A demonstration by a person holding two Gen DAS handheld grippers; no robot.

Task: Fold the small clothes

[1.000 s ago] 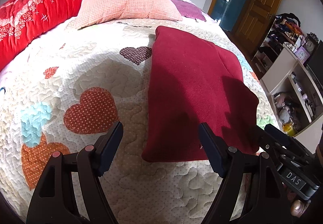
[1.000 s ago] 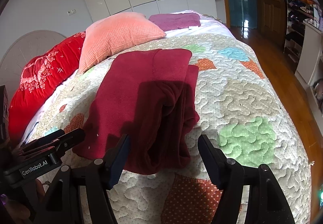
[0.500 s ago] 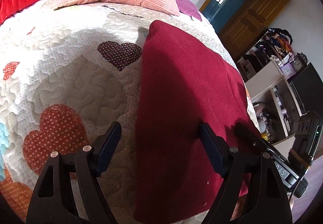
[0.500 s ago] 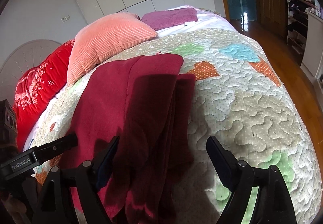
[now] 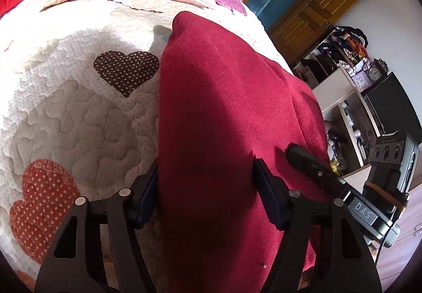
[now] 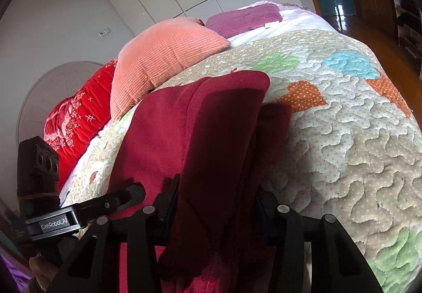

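- The step in hand looks like taking hold of the near end of the dark red garment at 2 places, ready for a lengthwise fold away from the person.
- The garment lies stretched along the heart-patterned quilt on the bed, its far end short of the salmon pillow; its right side is already doubled over in loose layers.
- Left gripper: jaws have just been closing, the cloth's left edge bunched between them and touching both pads, so it reads as a pinch on the garment.
- Right gripper: jaws have just been closing too, and they squeeze the folded right-hand layers.
- Both grippers point forward and down at the bed, side by side; each shows in the other's view.
- Next, I judge, both should lift together and carry the near end toward the pillow, keeping level so the loose layers do not slip out.
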